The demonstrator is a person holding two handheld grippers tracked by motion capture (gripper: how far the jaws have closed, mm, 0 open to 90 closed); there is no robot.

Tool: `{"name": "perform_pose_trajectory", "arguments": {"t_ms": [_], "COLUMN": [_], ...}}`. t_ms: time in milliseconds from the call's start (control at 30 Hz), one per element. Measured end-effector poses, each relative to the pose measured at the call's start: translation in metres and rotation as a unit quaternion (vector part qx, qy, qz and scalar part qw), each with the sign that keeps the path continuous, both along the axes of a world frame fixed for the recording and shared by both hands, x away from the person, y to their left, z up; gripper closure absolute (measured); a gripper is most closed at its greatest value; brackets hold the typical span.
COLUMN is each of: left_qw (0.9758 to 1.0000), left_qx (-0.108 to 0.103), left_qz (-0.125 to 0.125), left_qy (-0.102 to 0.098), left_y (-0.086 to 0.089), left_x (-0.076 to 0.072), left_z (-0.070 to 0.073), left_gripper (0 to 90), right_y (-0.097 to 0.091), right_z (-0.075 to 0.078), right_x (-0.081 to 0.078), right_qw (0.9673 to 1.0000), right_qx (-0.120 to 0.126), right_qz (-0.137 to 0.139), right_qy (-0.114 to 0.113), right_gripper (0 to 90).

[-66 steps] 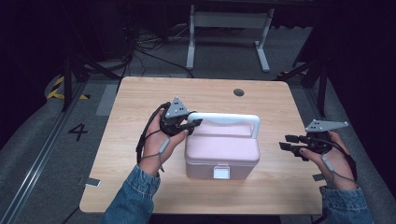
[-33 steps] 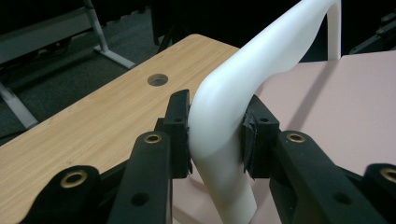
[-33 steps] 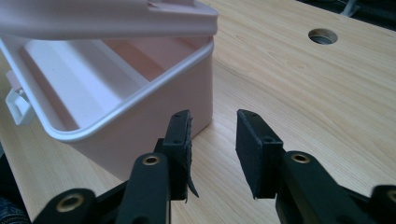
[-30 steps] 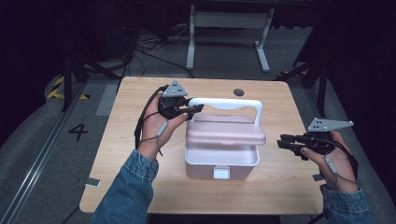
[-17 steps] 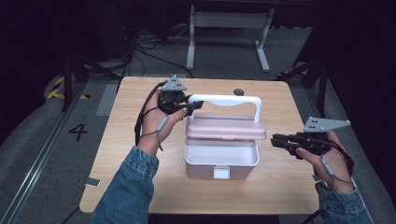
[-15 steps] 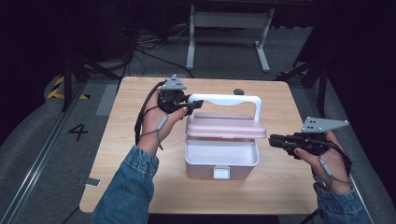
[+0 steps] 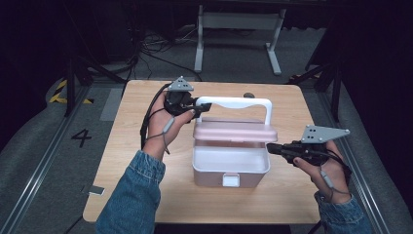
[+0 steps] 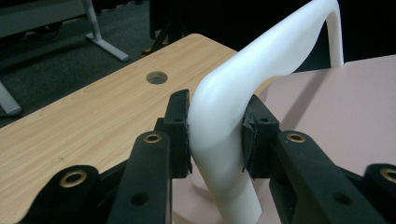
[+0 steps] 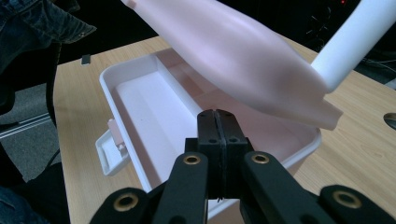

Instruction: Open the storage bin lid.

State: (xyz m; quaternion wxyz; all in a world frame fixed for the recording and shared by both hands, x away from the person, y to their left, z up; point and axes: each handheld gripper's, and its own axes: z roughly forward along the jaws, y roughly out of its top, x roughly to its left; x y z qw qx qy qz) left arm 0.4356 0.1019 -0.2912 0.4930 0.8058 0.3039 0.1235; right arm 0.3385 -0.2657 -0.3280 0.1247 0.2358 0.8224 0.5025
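One wooden table (image 7: pixel 146 122), dark room

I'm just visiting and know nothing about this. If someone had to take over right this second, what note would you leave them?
Left tongs: shut on the white handle, holding the pink lid tilted up.
Right tongs: shut, holding nothing, tips at the right rim of the box.
The box sits mid-table; its front latch hangs loose.
Done: lid partly raised.
Left: probably opening it fully. The visible part of the inside looks empty.
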Motion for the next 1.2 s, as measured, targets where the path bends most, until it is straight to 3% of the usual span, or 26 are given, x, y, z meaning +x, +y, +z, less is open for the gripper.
{"name": "perform_pose_trajectory", "arguments": {"t_ms": [467,633,800,933,1200], "left_qw": [1.0000,0.9997,0.9997,0.9994,0.9988], "left_qx": [-0.007,-0.023,-0.015,-0.001,-0.002], "left_qz": [-0.002,0.000,0.015,0.024,0.028], "left_qy": [-0.003,-0.003,-0.013,-0.027,-0.040], "left_y": [0.001,0.001,0.005,0.013,0.029], "left_x": [-0.001,-0.003,-0.008,-0.014,-0.027], "left_z": [-0.003,-0.004,-0.002,0.002,0.008], "left_gripper": [67.8,54.2,40.5,37.5,36.6], "right_y": [0.004,0.003,0.003,0.003,0.001], "right_z": [-0.001,-0.001,-0.001,0.000,0.003], "right_x": [0.001,0.002,0.002,0.002,0.004], "right_qw": [0.9994,0.9990,0.9989,0.9988,0.9983], "right_qx": [0.027,0.036,0.039,0.042,0.049], "right_qz": [-0.009,-0.014,-0.014,-0.014,-0.018], "right_qy": [-0.020,-0.023,-0.021,-0.022,-0.026], "right_gripper": [90.0,90.0,90.0,90.0,90.0]}}
